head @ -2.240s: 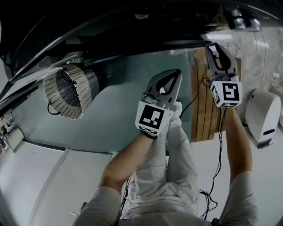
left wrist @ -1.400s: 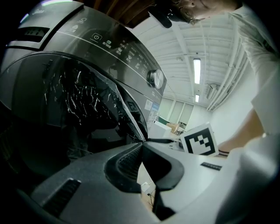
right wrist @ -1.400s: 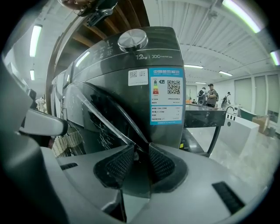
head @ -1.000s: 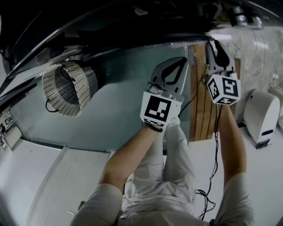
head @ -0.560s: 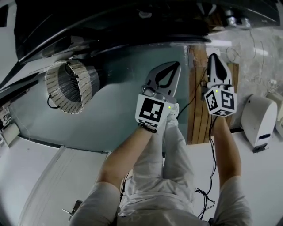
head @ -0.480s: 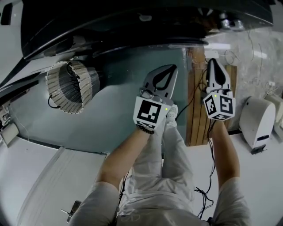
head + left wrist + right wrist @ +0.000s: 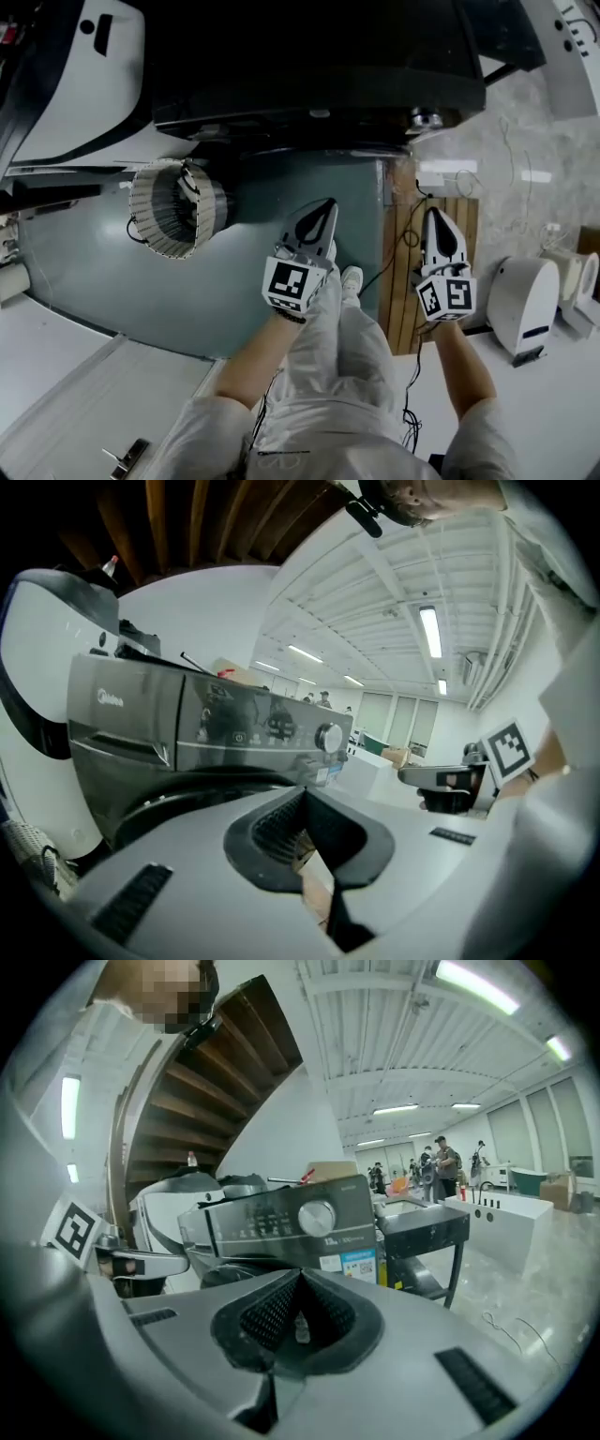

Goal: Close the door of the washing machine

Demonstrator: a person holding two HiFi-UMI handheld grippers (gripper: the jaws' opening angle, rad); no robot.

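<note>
The door (image 7: 161, 801) of the washing machine (image 7: 309, 56) faces the person (image 7: 347, 403), a dark curved rim under the crosswise control panel (image 7: 253, 1222), seen only in the gripper views. Left tongs (image 7: 325, 210) and right tongs (image 7: 434, 221) are pressed together, empty.

Dark grey washing machine (image 7: 281, 1218), teal floor (image 7: 94, 272), brown wooden planks (image 7: 398, 291).

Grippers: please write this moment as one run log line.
left gripper: shut, empty | right gripper: shut, empty | washer: ahead, untouched
</note>
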